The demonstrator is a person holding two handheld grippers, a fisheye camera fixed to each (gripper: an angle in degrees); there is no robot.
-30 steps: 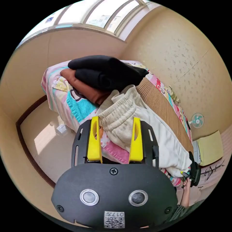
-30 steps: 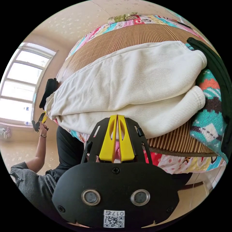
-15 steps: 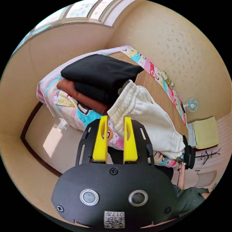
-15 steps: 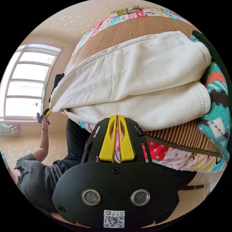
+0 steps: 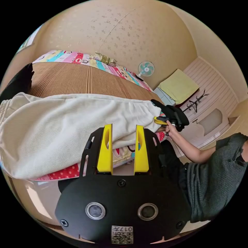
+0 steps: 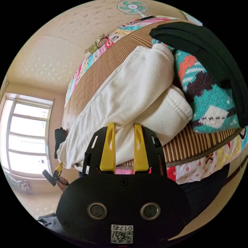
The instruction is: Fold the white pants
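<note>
The white pants [image 5: 64, 126] lie lengthwise on the bed's brown mat [image 5: 77, 80], one leg folded over the other, waistband at the left edge of the left gripper view. My left gripper [image 5: 124, 126] is open at the pants' near edge, its jaws apart with nothing pressed between them. In the right gripper view the pants [image 6: 134, 85] run from the cuffs by a knitted sweater down to the waistband. My right gripper [image 6: 124, 125] is open just short of the lower leg. A hand holds the right gripper [image 5: 165, 120] at the cuff end, and the left gripper [image 6: 55, 173] shows beside the waistband.
A teal patterned sweater [image 6: 206, 100] with a black garment [image 6: 204, 49] on top sits by the cuffs. More dark clothes [image 5: 18, 80] lie past the waistband. A fan [image 5: 146, 68], a coat rack [image 5: 196, 102] and a window [image 6: 25, 139] stand around the bed. A grey sleeve [image 5: 217, 175] is close.
My right gripper was shut at the pants' lower edge and is now open. The left gripper's jaws have let the waistband go, and its camera has swung toward the cuffs.
</note>
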